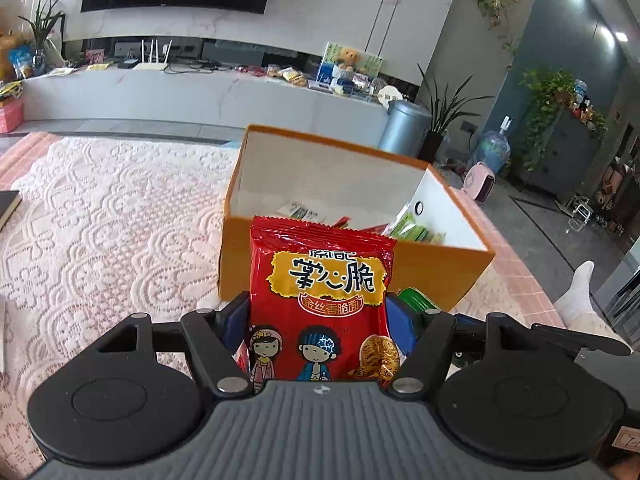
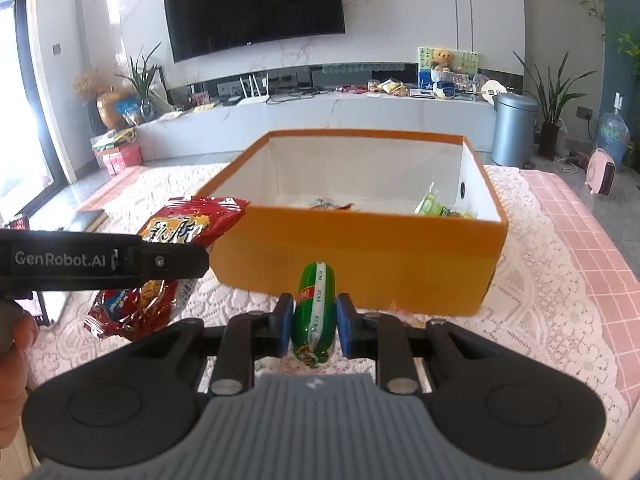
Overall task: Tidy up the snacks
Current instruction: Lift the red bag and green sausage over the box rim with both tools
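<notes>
The left gripper [image 1: 318,320] is clamped on a red crispy-noodle snack bag [image 1: 320,300], its blue pads [image 1: 234,320] pressing the bag's two sides so the packet stands upright with its cartoon-printed front facing the camera and its crimped top edge level with the near wall of the orange cardboard box [image 1: 440,272]. From the right wrist view the same bag [image 2: 168,272] is seen from the side, held above the tablecloth just left of the box's near left corner, with the left gripper's black arm crossing in front of it. The right gripper [image 2: 314,326] is closed on a green-wrapped sausage [image 2: 314,312], which stands nearly upright between the blue pads [image 2: 285,322], its lower end poking out beneath them and its upper end showing in front of the box's near wall [image 2: 360,260]. The box is open, white inside, and rests on a white lace tablecloth [image 1: 120,220] laid over a pink checked cover [image 2: 580,248]; on its floor lie a few packets, among them green wrappers [image 2: 434,206] against the right wall and a flat white sachet [image 2: 324,204] near the middle. Behind the table are a wall-mounted television [image 2: 256,4], a long white media console [image 2: 320,112] and a grey pedal bin [image 2: 514,128]
</notes>
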`<state>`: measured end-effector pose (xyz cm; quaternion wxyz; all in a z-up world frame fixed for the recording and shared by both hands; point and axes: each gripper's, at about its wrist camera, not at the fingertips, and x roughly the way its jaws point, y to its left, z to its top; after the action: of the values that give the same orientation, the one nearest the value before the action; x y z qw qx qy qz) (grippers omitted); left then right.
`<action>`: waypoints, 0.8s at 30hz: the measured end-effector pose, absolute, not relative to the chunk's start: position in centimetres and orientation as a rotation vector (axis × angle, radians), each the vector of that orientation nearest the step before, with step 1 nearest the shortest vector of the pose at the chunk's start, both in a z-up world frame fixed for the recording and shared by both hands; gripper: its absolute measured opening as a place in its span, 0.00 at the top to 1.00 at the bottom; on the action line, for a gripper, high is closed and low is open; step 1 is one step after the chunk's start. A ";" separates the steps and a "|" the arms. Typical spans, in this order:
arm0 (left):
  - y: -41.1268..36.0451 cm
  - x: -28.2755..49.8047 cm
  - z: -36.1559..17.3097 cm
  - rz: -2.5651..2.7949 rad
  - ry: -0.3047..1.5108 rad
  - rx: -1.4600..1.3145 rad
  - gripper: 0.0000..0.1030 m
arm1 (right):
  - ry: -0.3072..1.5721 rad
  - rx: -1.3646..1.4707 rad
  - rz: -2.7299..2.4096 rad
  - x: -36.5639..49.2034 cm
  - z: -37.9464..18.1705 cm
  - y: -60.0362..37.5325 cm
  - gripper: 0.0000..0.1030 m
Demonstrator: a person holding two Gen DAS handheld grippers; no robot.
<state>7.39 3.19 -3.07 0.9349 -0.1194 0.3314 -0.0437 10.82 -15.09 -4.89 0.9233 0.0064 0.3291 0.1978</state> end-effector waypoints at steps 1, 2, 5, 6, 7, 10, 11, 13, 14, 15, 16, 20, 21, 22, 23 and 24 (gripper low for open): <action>3.2 7.5 -3.0 -0.092 0.674 -0.244 0.23 | 0.675 0.021 0.404 11.0 -4.7 -15.3 0.80; 3.1 7.7 -2.8 -0.094 0.669 -0.244 0.23 | 0.675 0.027 0.402 11.1 -4.6 -15.5 0.80; 2.8 8.1 -2.2 -0.096 0.650 -0.227 0.23 | 0.666 0.029 0.387 11.5 -4.0 -16.0 0.80; 2.7 8.3 -2.0 -0.097 0.645 -0.221 0.23 | 0.661 0.028 0.379 11.7 -3.8 -16.2 0.80; 2.5 8.6 -1.8 -0.099 0.639 -0.216 0.23 | 0.656 0.029 0.373 11.8 -3.6 -16.3 0.80; 1.9 9.6 -1.3 -0.110 0.625 -0.199 0.23 | 0.643 0.034 0.358 12.6 -3.0 -16.8 0.80; 1.6 9.9 -1.1 -0.113 0.620 -0.191 0.23 | 0.639 0.035 0.354 13.0 -2.8 -17.0 0.80; 1.2 10.4 -0.9 -0.117 0.611 -0.175 0.23 | 0.631 0.033 0.346 13.6 -2.3 -17.3 0.80; 1.0 10.7 -0.8 -0.115 0.608 -0.165 0.23 | 0.626 0.029 0.343 13.9 -2.1 -17.4 0.80; 0.9 11.0 -0.7 -0.113 0.606 -0.155 0.23 | 0.620 0.025 0.339 14.2 -1.9 -17.5 0.80; 0.7 11.3 -0.7 -0.111 0.604 -0.147 0.23 | 0.615 0.019 0.337 14.5 -1.7 -17.5 0.80; 0.4 12.5 -0.6 -0.110 0.602 -0.137 0.23 | 0.601 0.003 0.332 16.0 -1.2 -17.7 0.80; 0.3 12.9 -0.6 -0.108 0.602 -0.135 0.23 | 0.599 -0.001 0.329 16.4 -1.1 -17.7 0.80; 0.2 13.2 -0.5 -0.105 0.603 -0.133 0.23 | 0.599 -0.004 0.328 16.8 -1.0 -17.7 0.81; 0.1 13.6 -0.5 -0.104 0.604 -0.131 0.23 | 0.599 -0.008 0.326 17.2 -0.9 -17.7 0.80; 0.1 13.9 -0.5 -0.104 0.606 -0.130 0.23 | 0.600 -0.010 0.325 17.6 -0.9 -17.8 0.81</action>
<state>13.93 0.07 -0.52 0.9511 -0.0637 0.2978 -0.0510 17.57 -17.76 -0.93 0.9424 -0.0049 0.2942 0.1593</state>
